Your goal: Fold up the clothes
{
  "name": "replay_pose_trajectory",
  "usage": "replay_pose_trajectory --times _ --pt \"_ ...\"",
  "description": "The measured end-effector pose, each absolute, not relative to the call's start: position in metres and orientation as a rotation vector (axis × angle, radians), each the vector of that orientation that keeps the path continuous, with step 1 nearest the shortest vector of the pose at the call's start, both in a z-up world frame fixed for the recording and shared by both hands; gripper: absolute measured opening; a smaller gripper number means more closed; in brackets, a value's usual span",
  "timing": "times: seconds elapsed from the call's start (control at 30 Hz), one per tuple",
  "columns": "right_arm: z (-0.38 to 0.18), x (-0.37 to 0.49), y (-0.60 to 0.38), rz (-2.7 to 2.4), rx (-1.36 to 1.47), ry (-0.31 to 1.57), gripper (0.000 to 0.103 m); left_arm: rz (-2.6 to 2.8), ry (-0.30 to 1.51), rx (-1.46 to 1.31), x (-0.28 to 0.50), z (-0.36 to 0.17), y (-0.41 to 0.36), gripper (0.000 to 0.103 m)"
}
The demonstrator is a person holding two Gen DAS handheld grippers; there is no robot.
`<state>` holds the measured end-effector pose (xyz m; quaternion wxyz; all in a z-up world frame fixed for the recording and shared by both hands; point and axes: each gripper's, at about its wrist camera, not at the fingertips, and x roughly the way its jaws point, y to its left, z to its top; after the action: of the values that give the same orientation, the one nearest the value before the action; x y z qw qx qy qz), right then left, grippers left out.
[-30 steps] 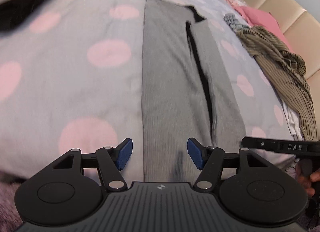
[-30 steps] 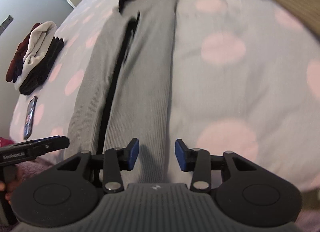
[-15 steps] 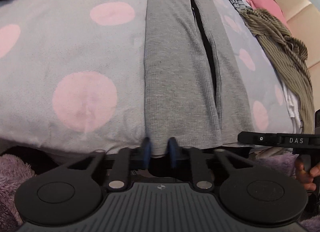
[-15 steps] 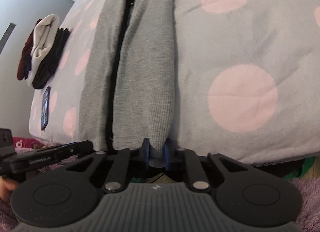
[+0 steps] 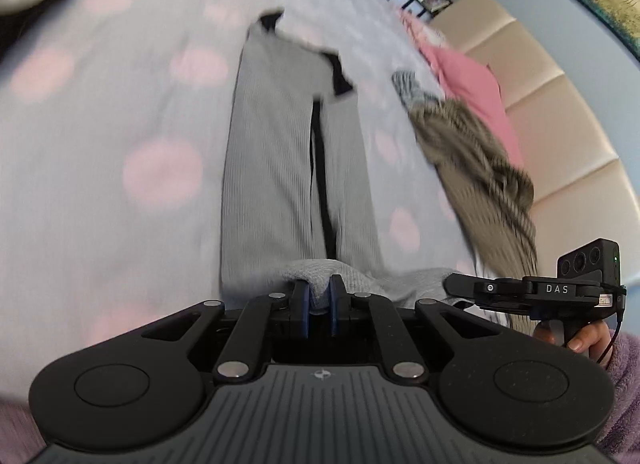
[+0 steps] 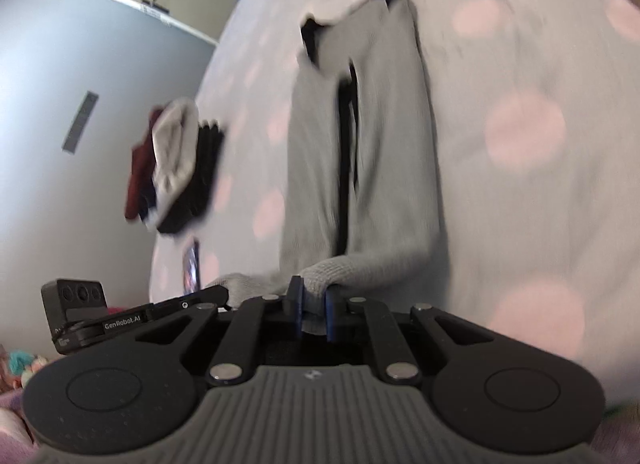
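Note:
A long grey ribbed garment (image 5: 272,168) with a black strip down its middle lies lengthwise on the spotted bedspread (image 5: 100,112). My left gripper (image 5: 319,296) is shut on the near hem at its left corner, and the cloth bunches up between the blue pads. In the right wrist view the same grey garment (image 6: 392,144) stretches away, and my right gripper (image 6: 312,308) is shut on the hem's right corner. Both corners are lifted off the bed. Each gripper shows at the edge of the other's view.
A heap of olive striped and pink clothes (image 5: 476,144) lies along the beige headboard (image 5: 560,112) at the right. A folded stack of dark and white clothes (image 6: 176,168) and a phone (image 6: 191,268) lie at the left of the bed. A hand (image 5: 580,338) holds the right gripper's handle.
Both grippers went from open over the hem to shut on it, then rose and pulled back, lifting the near edge of the garment off the bed.

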<state>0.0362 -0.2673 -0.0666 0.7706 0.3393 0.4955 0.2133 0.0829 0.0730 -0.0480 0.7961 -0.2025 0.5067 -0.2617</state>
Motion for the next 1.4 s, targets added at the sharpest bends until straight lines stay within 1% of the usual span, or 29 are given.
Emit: replay_pose_trajectory --times 0.1,0.23,0.47,0.67,0.7,0.77,0.8,0.83,0.87,0.9,0.93,1.0,1.13,1.17,1.27,1.4 --pt "-0.061 0.071 -0.278 0.454 0.741 1.044 0.012 -0.559 1.057 -0.413 0.120 -0.038 0.067 0.007" --pt "-0.065 0.121 -0.284 0.439 0.733 1.041 0.012 -0.547 1.057 -0.343 0.171 -0.040 0.048 0.007" --pt "-0.091 0.187 -0.293 0.411 0.759 1.048 0.012 -0.530 1.087 -0.300 0.238 -0.070 0.040 0.007" --pt "-0.124 0.209 -0.293 0.377 0.765 1.090 0.012 -0.523 1.129 -0.310 0.262 -0.105 0.036 0.008" --pt "-0.128 0.210 -0.294 0.373 0.767 1.091 0.015 -0.524 1.125 -0.319 0.263 -0.108 0.037 0.008" --pt "-0.131 0.210 -0.295 0.372 0.776 1.084 0.017 -0.526 1.111 -0.350 0.261 -0.110 0.040 0.009" --pt "-0.131 0.209 -0.296 0.374 0.781 1.078 0.020 -0.526 1.100 -0.366 0.259 -0.108 0.044 0.012" --pt "-0.128 0.207 -0.297 0.378 0.784 1.066 0.032 -0.525 1.088 -0.381 0.256 -0.106 0.047 0.020" --pt "-0.124 0.204 -0.297 0.383 0.783 1.050 0.036 -0.525 1.073 -0.395 0.252 -0.103 0.050 0.025" --pt "-0.120 0.201 -0.298 0.387 0.781 1.037 0.037 -0.522 1.048 -0.400 0.246 -0.098 0.053 0.040" --pt "-0.115 0.198 -0.298 0.387 0.770 1.027 0.037 -0.514 1.022 -0.399 0.240 -0.092 0.056 0.051" --pt "-0.105 0.189 -0.299 0.387 0.739 1.002 0.037 -0.503 0.981 -0.388 0.227 -0.081 0.061 0.052" --pt "-0.087 0.161 -0.297 0.390 0.608 0.954 0.048 -0.506 0.962 -0.371 0.198 -0.072 0.068 0.052" --pt "-0.085 0.153 -0.295 0.387 0.572 0.948 0.049 -0.501 0.960 -0.371 0.189 -0.073 0.070 0.052" --pt "-0.090 0.129 -0.292 0.370 0.502 0.941 0.049 -0.474 0.952 -0.382 0.164 -0.087 0.070 0.052" --pt "-0.112 0.108 -0.285 0.364 0.473 0.946 0.049 -0.456 0.950 -0.389 0.144 -0.107 0.064 0.052"
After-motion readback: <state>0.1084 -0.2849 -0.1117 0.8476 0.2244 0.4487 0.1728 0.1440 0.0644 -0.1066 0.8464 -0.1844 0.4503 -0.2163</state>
